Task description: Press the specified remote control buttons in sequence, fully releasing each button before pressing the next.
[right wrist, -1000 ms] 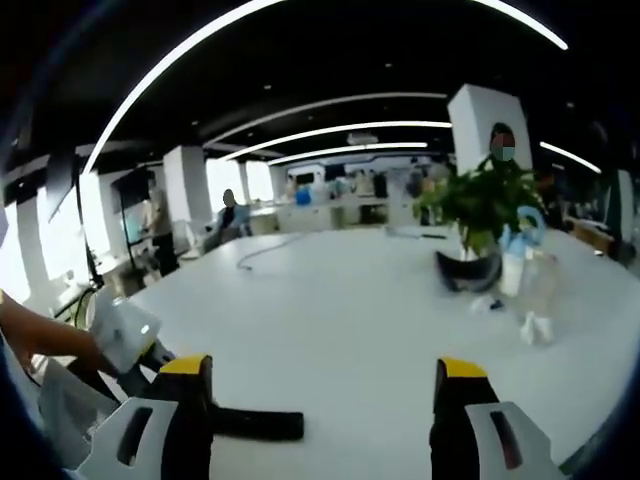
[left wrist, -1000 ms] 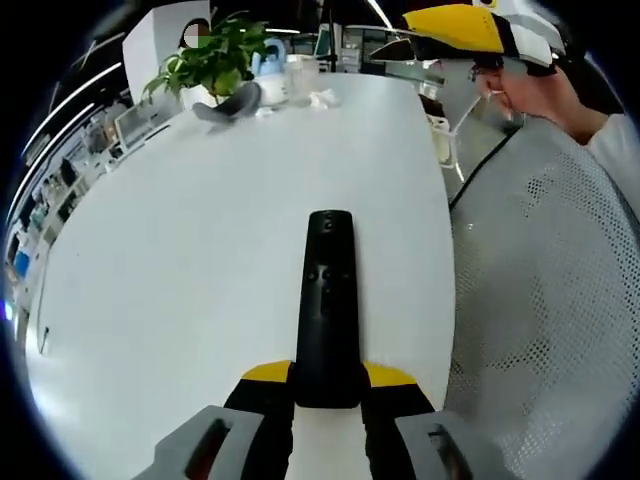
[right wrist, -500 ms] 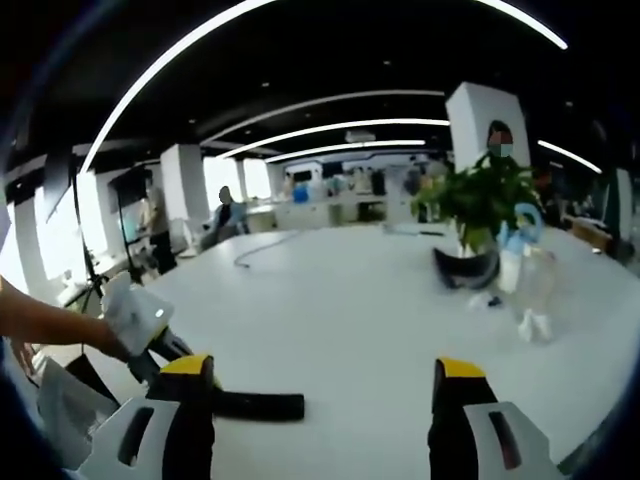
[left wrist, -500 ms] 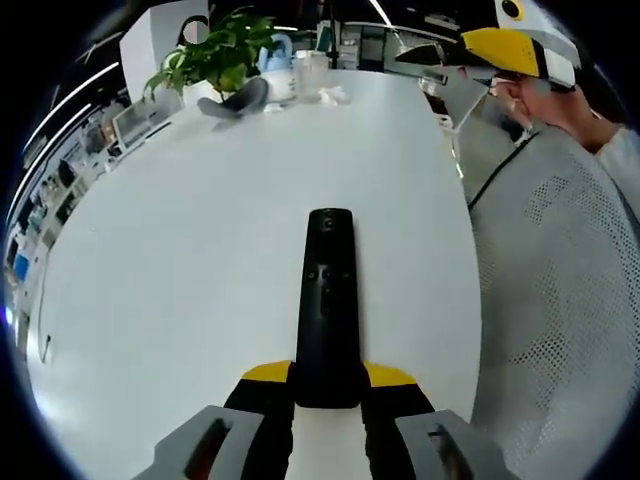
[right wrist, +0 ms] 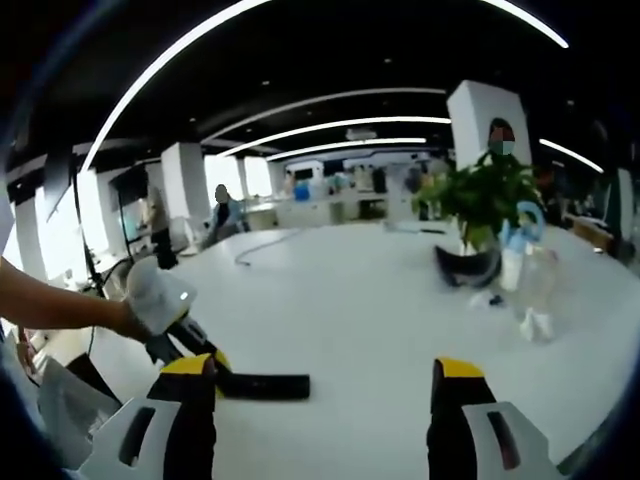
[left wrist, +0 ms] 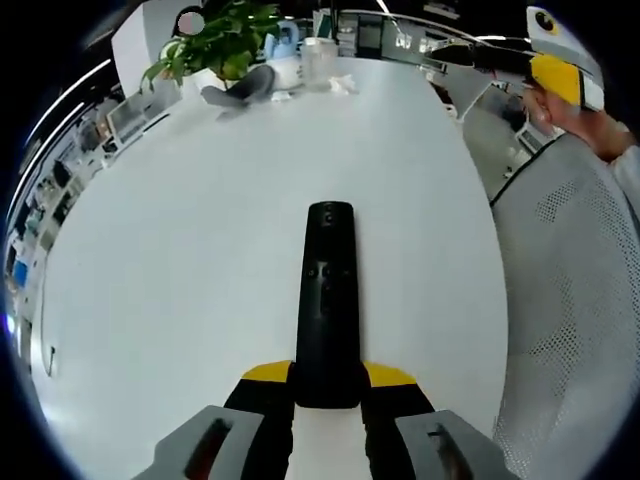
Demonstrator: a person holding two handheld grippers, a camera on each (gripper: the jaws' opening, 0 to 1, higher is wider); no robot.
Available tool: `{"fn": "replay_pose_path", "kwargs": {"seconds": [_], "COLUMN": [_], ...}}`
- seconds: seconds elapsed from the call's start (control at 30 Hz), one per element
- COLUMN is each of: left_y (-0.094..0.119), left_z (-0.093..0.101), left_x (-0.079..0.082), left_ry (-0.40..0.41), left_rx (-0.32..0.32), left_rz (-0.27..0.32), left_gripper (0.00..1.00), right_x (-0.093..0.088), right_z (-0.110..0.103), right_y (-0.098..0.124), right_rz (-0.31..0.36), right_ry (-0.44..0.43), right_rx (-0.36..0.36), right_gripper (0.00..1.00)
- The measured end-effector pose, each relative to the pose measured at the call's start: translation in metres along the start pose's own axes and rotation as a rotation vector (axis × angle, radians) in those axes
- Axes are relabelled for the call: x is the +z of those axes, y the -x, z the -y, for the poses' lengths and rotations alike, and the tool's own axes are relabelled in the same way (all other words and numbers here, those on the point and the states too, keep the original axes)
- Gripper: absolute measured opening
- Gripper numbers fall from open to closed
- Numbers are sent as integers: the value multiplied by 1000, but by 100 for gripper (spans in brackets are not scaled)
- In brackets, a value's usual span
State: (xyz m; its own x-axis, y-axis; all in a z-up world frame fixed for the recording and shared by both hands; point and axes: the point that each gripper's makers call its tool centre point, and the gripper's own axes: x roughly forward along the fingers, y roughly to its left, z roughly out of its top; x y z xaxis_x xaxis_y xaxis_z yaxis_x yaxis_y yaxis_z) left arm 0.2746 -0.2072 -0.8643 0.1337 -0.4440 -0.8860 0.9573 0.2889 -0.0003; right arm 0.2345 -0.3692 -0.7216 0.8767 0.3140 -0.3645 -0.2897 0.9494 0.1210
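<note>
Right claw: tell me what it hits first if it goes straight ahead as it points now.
Nothing close: the right claw is open over bare white table. The remote lies left of its line, the plant far right. Depth is uncertain.

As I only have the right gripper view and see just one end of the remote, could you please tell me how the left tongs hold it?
Observer: The left tongs clamp the remote at its near end, one jaw on each side.
Operator: Which way is its face turned?
Observer: Towards the left camera; small buttons show near its middle.
Operator: Is anything else close by?
Observer: A white mesh chair stands at the edge of the table.
</note>
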Motion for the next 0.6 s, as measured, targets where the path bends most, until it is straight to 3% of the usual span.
{"fn": "replay_pose_path", "kwargs": {"seconds": [0.6], "left_y": [-3], "left_z": [-39], "left_x": [6], "left_ry": [-7], "left_rx": [-5], "left_rz": [-41], "left_gripper": [25], "right_x": [-3], "right_z": [0], "right_y": [-2], "right_rz": [-19], "right_ry": [3], "right_rx": [0], "right_gripper": [87]}}
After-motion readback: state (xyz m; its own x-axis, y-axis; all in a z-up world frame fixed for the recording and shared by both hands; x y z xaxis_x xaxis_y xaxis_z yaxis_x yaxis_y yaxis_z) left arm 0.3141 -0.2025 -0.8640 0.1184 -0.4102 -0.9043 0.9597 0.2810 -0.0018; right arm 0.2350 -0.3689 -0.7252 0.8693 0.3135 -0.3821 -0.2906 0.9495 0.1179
